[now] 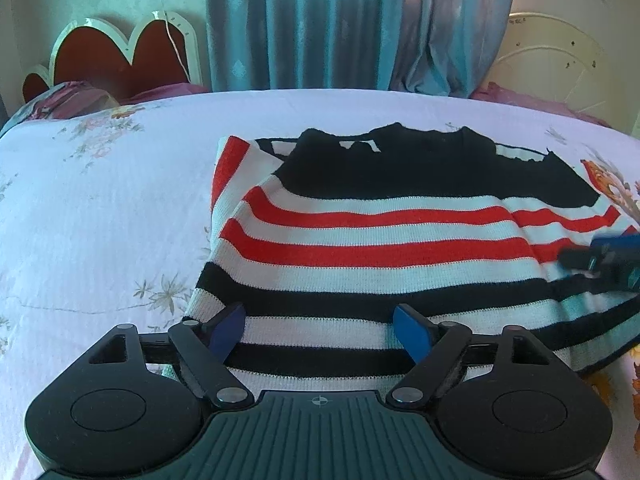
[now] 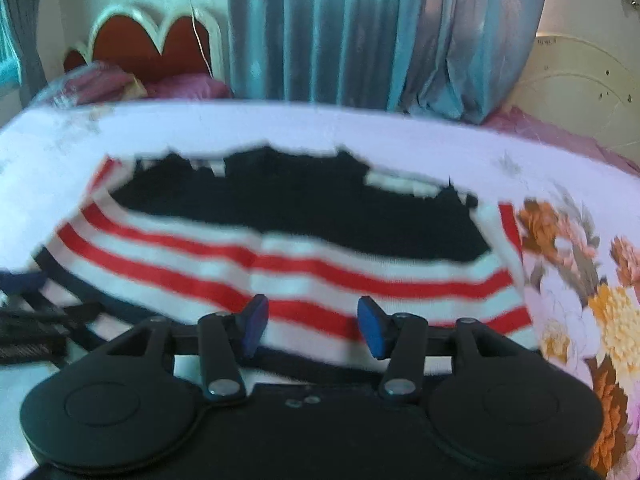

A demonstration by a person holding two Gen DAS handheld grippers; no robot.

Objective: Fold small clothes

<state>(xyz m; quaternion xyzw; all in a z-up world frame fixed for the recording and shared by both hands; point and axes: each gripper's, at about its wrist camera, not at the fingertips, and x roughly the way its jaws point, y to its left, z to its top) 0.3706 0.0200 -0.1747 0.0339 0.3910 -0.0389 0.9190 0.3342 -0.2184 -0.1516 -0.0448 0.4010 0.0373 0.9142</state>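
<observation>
A small striped sweater lies flat on the bed, black at the far end, then red and white stripes, then black and white stripes near me. Both sides look folded inward. My left gripper is open and empty, its blue fingertips just above the sweater's near left part. My right gripper is open and empty over the sweater near its right part; it also shows at the right edge of the left wrist view. The right wrist view is blurred.
The bed sheet is white with a floral print, with large flowers at the right. A red headboard, teal curtains and a pillow stand behind. The left gripper shows at the left edge of the right wrist view.
</observation>
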